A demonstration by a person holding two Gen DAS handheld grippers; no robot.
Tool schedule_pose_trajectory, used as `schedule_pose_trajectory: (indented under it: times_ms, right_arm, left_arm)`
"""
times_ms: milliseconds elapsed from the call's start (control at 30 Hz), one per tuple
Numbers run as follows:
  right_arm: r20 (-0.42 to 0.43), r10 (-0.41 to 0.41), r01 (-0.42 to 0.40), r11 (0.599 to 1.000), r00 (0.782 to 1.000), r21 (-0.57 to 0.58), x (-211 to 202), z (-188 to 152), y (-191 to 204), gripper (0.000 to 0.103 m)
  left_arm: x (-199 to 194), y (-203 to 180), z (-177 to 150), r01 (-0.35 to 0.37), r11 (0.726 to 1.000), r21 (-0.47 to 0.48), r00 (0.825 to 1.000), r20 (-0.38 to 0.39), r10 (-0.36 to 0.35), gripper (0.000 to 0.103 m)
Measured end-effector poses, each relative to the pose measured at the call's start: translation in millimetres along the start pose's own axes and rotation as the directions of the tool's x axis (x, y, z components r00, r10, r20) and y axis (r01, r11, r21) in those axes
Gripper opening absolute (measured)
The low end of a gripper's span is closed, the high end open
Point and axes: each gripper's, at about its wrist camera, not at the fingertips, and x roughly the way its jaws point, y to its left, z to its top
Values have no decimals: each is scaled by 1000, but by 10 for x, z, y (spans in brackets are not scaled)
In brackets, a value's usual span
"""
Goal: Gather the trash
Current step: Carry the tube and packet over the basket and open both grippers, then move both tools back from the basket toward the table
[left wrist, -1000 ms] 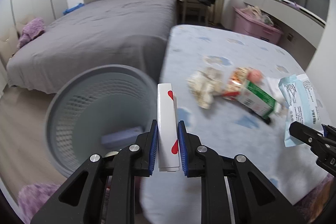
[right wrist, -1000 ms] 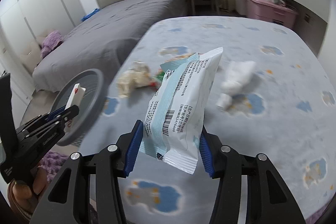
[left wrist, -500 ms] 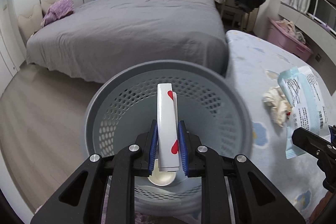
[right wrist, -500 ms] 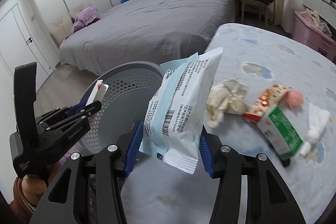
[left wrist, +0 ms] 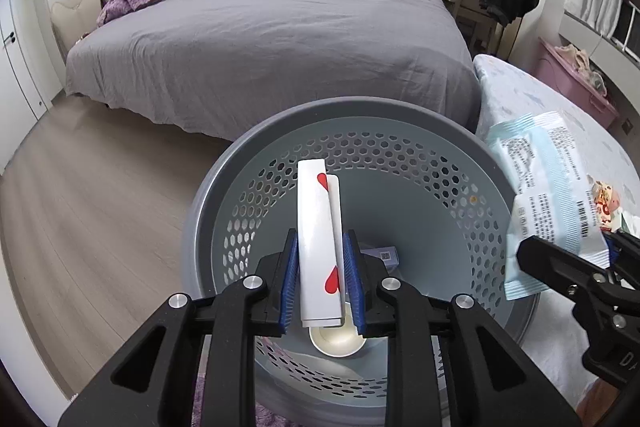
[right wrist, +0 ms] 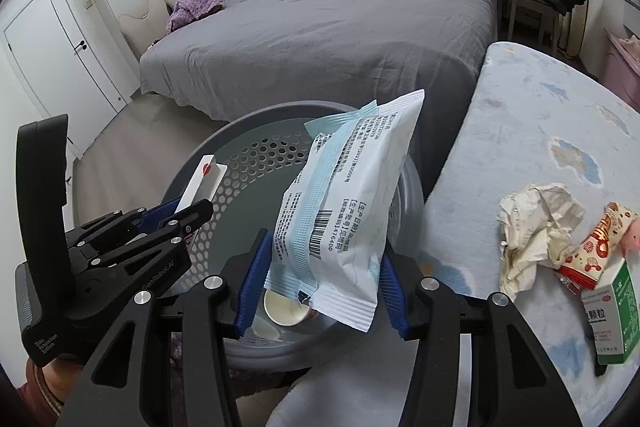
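Observation:
My left gripper (left wrist: 320, 259) is shut on a flat white box with red hearts (left wrist: 319, 227) and holds it over the grey perforated trash bin (left wrist: 452, 199). The bin also shows in the right wrist view (right wrist: 256, 155). My right gripper (right wrist: 320, 279) is shut on a white and light-blue plastic packet (right wrist: 344, 211), above the bin's right rim. The packet shows at the right of the left wrist view (left wrist: 548, 195). A paper cup (left wrist: 336, 341) and a small blue box (left wrist: 386, 255) lie in the bin.
On the blue-patterned table (right wrist: 532, 131) to the right lie a crumpled tissue (right wrist: 532, 227), a red snack wrapper (right wrist: 592, 251) and a green and white carton (right wrist: 612, 311). A grey bed (left wrist: 260, 43) stands behind the bin. Wood floor (left wrist: 80, 207) lies to the left.
Both grippers have swung left from the table to over the bin, still holding their items. The bin now fills the middle of both views.

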Motion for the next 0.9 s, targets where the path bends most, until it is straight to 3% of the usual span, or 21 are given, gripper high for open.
schedule_pose_trajectory:
  times_ms: [133,233,300,467,900]
  right_arm:
    - [3,0,0,1000,1000,-7,11,26,-5,57]
    - [13,-6,6,1000,1000,-10,-1,21,4,61]
    - [13,-10,10,1000,1000,-11,-2,21,3,61]
    - [14,-14,14,1000,1000,-10,-4,14,-8,61]
    - [27,-47,47,999,999,1,-40,-38,-35,61]
  left_arm:
    - [12,7,-8,-4,1000,-5,1000,-4,4,29]
    - [4,21,-9,-10,1000,-7,1000,1,10,43]
    - [-10,29,-6,-17,1000,-9,1000,9,17,57]
    - [-15,38,-6,-24,1000,-13,1000,9,24,58]
    - [-41,57,-5,-37,999,-22,999,21,38,80]
